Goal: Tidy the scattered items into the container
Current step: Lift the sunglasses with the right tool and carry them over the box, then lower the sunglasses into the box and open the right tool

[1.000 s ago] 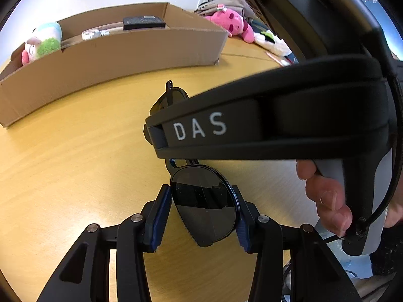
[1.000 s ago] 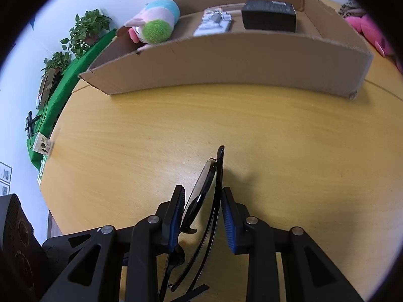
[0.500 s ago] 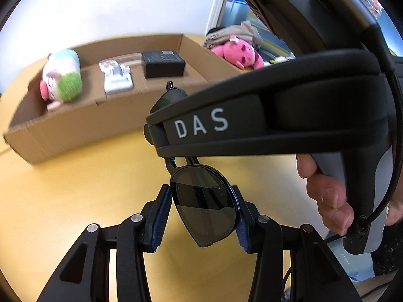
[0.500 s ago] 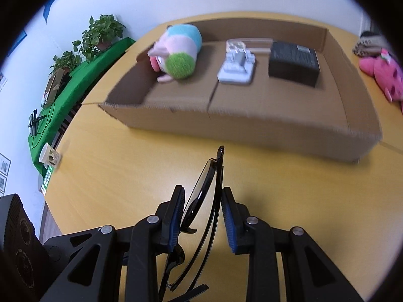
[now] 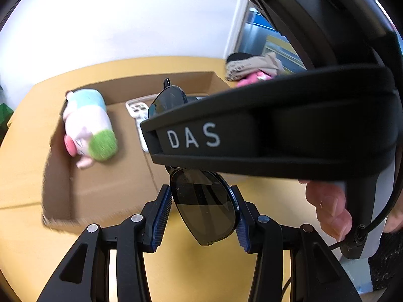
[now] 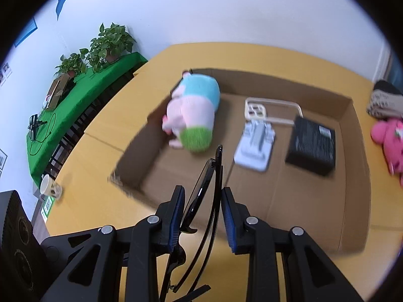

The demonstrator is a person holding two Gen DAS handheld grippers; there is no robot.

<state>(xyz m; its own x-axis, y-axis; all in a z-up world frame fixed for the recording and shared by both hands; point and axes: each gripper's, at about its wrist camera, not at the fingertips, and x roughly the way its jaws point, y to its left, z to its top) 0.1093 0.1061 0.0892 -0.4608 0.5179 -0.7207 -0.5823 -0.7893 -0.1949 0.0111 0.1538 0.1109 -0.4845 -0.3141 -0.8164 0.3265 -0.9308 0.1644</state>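
Note:
Both grippers hold one pair of black sunglasses above the table. My left gripper (image 5: 201,214) is shut on a dark lens of the sunglasses (image 5: 205,206). My right gripper (image 6: 202,211) is shut on the folded sunglasses (image 6: 209,183), seen edge-on. The right gripper's black body crosses the left wrist view and hides part of the frame. The open cardboard box (image 6: 352,176) lies ahead and below; it also shows in the left wrist view (image 5: 58,176). It holds a pink, blue and green plush toy (image 6: 196,115), a white device (image 6: 255,141) and a black box (image 6: 312,148).
A pink plush (image 6: 389,138) and a beige bundle (image 6: 382,103) lie on the yellow table (image 6: 100,201) right of the box. A white mug (image 6: 47,185) stands at the table's left edge. A green-covered bench with potted plants (image 6: 110,42) is beyond.
Both grippers have risen and moved forward with the sunglasses. The box, seen side-on a second ago, is now seen from above and closer. The grips are unchanged.

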